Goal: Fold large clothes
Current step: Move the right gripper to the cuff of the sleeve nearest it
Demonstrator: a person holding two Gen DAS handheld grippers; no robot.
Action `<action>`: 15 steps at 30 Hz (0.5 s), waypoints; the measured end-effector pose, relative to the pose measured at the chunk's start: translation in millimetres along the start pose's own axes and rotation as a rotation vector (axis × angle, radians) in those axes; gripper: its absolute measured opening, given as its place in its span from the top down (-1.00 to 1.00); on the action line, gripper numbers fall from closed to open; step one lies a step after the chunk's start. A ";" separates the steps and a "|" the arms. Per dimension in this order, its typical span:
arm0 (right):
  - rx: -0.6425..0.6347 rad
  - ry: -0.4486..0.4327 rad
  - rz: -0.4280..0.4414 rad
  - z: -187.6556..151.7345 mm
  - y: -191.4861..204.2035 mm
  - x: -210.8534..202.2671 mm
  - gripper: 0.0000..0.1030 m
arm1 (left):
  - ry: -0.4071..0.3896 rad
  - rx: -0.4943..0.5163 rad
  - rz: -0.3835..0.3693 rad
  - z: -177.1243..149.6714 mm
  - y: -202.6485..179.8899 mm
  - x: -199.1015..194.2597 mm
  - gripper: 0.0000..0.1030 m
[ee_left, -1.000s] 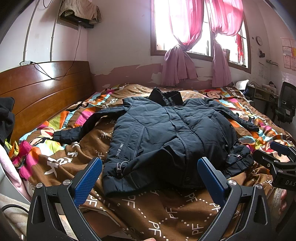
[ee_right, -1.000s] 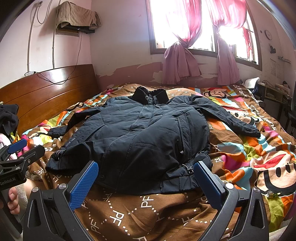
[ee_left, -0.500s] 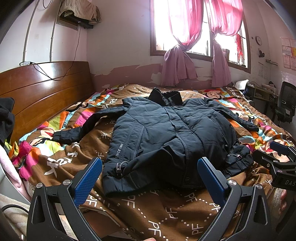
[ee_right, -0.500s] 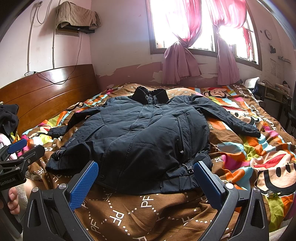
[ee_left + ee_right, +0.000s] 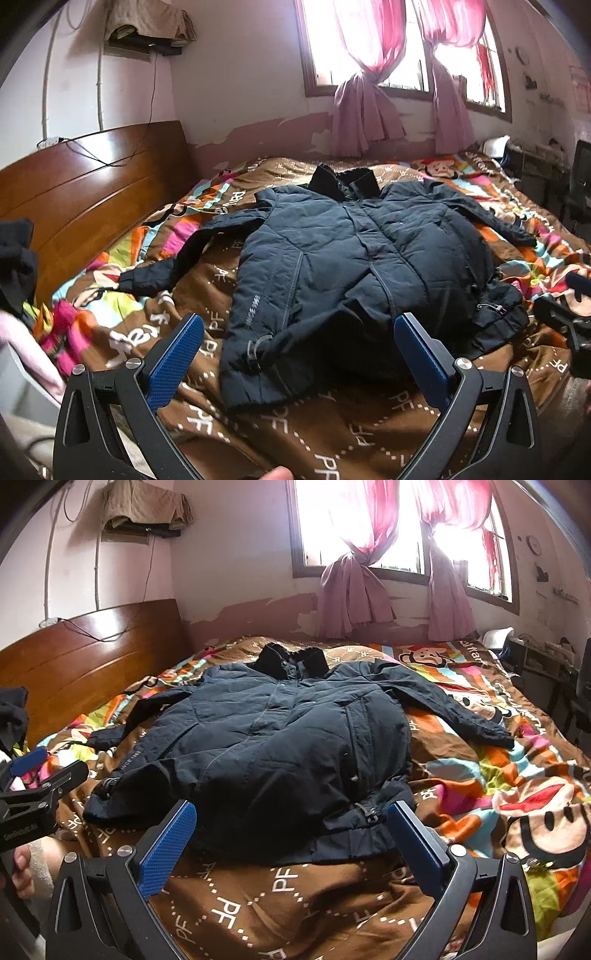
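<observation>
- Two grippers hover just above the near edge of the bed, both with jaws spread wide and nothing between the blue pads.
- The left gripper [image 5: 297, 354] faces the jacket's hem from the near edge; its pads stand clear of the cloth, with the hem's left portion seen between them.
- The right gripper [image 5: 291, 836] sits a little further toward the bed's right side, its pads on either side of the hem's right portion without touching it.
- The dark jacket [image 5: 354, 266] lies face up and unfolded around the middle of the bed, collar toward the far edge by the window wall, hem toward the near edge.
- One sleeve [image 5: 173, 266] stretches toward the headboard [image 5: 92, 192] side; the other sleeve [image 5: 454, 709] reaches toward the opposite edge.
- The bedspread [image 5: 288, 893], brown with "PF" lettering and bright cartoon patches, covers the whole bed under the jacket.
- Pink curtains [image 5: 354, 590], knotted, hang at the window beyond the far edge.
- In the right wrist view the left gripper shows at the left border, with a hand [image 5: 26, 864] gripping its handle.
</observation>
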State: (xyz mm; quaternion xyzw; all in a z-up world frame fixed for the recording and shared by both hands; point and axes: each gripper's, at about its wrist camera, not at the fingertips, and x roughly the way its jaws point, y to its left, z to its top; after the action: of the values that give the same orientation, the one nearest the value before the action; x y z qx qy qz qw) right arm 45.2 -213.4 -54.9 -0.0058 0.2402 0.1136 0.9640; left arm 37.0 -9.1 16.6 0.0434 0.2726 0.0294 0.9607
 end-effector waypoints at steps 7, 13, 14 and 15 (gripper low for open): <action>-0.078 0.016 0.015 55.1 -14.3 5.3 -1.00 | -0.030 0.037 0.056 51.0 0.0 19.3 -0.97; -0.104 0.014 -0.020 112.8 -40.3 23.5 -1.00 | -0.054 0.053 0.024 87.5 -17.2 52.2 -0.97; -0.090 0.017 -0.025 118.7 -46.9 27.9 -1.00 | -0.055 0.059 0.022 89.7 -20.2 54.5 -0.97; -0.072 0.022 -0.032 124.2 -53.3 32.6 -1.00 | -0.059 0.073 0.020 95.2 -26.9 62.0 -0.97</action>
State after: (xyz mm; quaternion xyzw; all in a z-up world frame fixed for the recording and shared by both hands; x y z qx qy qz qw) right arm 142.3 -250.1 37.5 -0.0454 0.2464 0.1068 0.9622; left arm 140.7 -37.3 62.3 0.0822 0.2447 0.0279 0.9657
